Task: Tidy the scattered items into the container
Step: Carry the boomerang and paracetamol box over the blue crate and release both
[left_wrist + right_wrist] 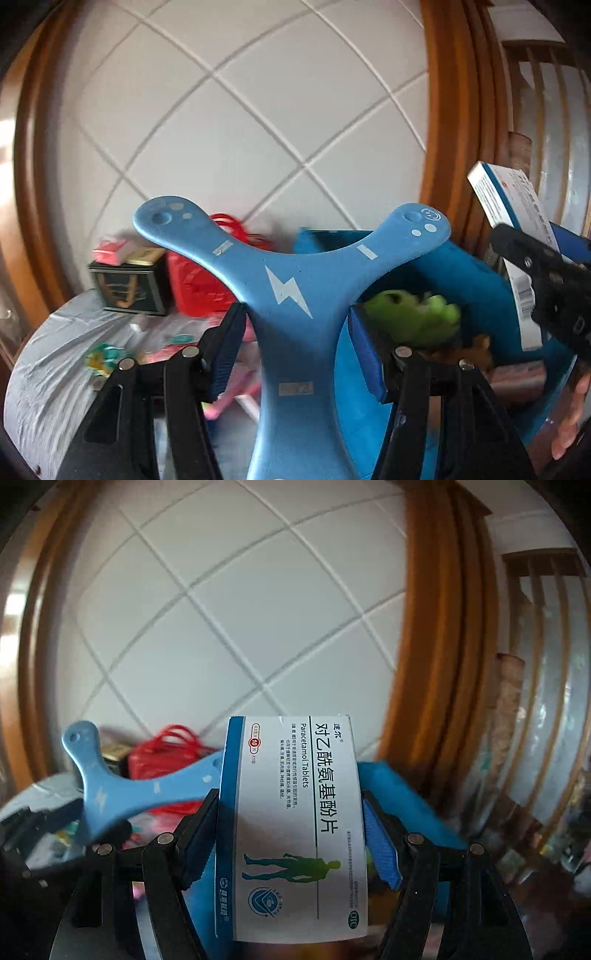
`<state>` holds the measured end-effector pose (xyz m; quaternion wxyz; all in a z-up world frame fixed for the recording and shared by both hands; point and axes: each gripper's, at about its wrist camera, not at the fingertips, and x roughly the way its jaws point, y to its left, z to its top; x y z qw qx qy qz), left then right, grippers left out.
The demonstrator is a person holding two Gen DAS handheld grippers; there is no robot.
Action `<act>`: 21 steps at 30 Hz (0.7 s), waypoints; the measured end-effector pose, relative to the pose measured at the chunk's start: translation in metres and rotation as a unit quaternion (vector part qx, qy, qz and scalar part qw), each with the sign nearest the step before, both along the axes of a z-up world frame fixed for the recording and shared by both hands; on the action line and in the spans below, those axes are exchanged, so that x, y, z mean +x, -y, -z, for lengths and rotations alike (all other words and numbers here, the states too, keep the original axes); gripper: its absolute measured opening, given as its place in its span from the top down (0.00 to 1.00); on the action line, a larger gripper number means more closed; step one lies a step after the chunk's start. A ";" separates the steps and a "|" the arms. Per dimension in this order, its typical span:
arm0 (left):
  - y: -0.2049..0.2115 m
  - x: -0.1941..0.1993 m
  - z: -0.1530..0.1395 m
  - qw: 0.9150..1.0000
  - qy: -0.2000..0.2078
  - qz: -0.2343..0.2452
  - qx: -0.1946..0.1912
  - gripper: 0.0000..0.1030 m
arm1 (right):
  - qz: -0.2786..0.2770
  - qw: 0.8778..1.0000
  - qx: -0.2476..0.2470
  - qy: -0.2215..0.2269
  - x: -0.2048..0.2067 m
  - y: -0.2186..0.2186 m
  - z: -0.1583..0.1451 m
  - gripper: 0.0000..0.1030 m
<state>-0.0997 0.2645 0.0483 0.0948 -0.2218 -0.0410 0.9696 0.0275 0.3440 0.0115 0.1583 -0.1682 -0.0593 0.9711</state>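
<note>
My left gripper (295, 343) is shut on a blue three-armed boomerang toy (291, 280) with a white lightning bolt, held above the table next to the blue container (461, 269). The toy also shows in the right wrist view (110, 790). My right gripper (291, 830) is shut on a white and blue box of paracetamol tablets (295, 823), held over the blue container (399, 794). The box and right gripper show in the left wrist view (517, 240) at the right. A green toy (413, 314) lies inside the container.
A dark tin (129, 284) with a pink item on top and a red mesh bag (203, 273) stand at the back of the round table (44, 362). Small pink and green items (107, 354) lie on it. Tiled wall and wooden frame (443, 129) behind.
</note>
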 end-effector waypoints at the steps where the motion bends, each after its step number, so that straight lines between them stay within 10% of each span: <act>1: -0.021 -0.007 -0.003 1.000 0.013 0.008 0.002 0.45 | 0.005 1.000 0.003 0.008 -0.001 -0.028 -0.002 0.30; 8: -0.162 -0.071 0.002 0.990 0.120 0.045 -0.053 0.45 | 0.024 0.996 0.013 0.088 -0.029 -0.161 0.024 0.30; 15: -0.228 -0.126 0.075 0.950 0.283 0.056 -0.117 0.45 | 0.006 0.988 -0.020 0.155 -0.069 -0.227 0.066 0.30; 21: -0.240 -0.132 0.112 0.928 0.341 0.059 -0.134 0.45 | -0.037 0.975 -0.030 0.215 -0.099 -0.232 0.091 0.30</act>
